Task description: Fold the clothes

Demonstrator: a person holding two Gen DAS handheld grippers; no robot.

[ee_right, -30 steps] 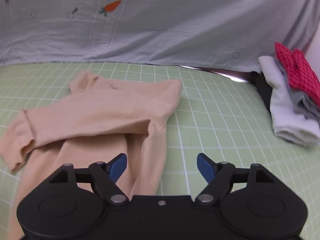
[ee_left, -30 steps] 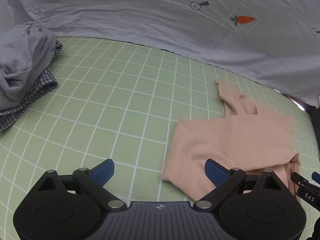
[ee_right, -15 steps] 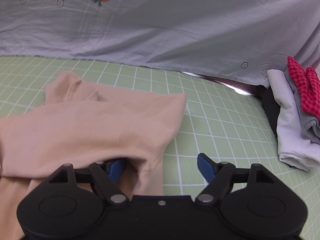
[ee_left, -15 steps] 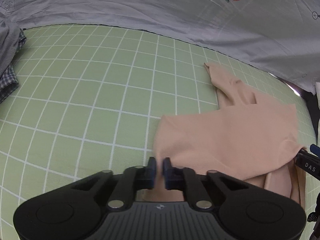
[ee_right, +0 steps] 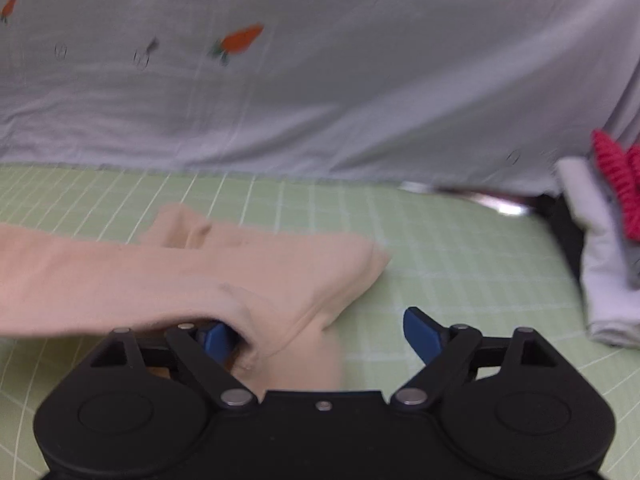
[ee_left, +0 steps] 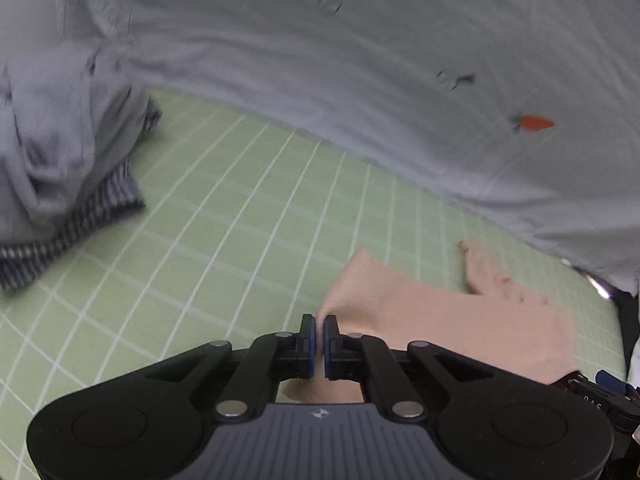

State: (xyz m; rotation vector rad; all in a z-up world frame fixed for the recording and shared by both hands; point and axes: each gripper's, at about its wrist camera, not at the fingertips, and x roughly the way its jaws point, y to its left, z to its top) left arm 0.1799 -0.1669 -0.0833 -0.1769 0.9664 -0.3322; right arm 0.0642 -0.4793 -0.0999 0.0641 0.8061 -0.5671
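Claws first. Left claw [ee_left: 319, 334] is clamping shut on a corner of the top [ee_left: 452, 320], its blue pads nearly meeting with peach fabric pinched between them and the edge peaking up just ahead; a corner grip like this is presumably giving control of the whole edge for a fold. Right claw [ee_right: 320, 334] is standing spread wide, gripping nothing: its left pad is sitting under a drooping fold of the top [ee_right: 188, 276], its right pad over bare mat. Judged as lining up for a second pinch, so both ends of the edge can lift together.

Top is lying partly folded on the green gridded mat [ee_left: 224, 220], spread between the two claws. Grey pile [ee_left: 60, 152] is sitting at the mat's left edge, and a stack [ee_right: 600, 248] of white, grey and red items at its right edge, well apart from the top. Sheet [ee_right: 320, 80] with carrot print is hanging behind.
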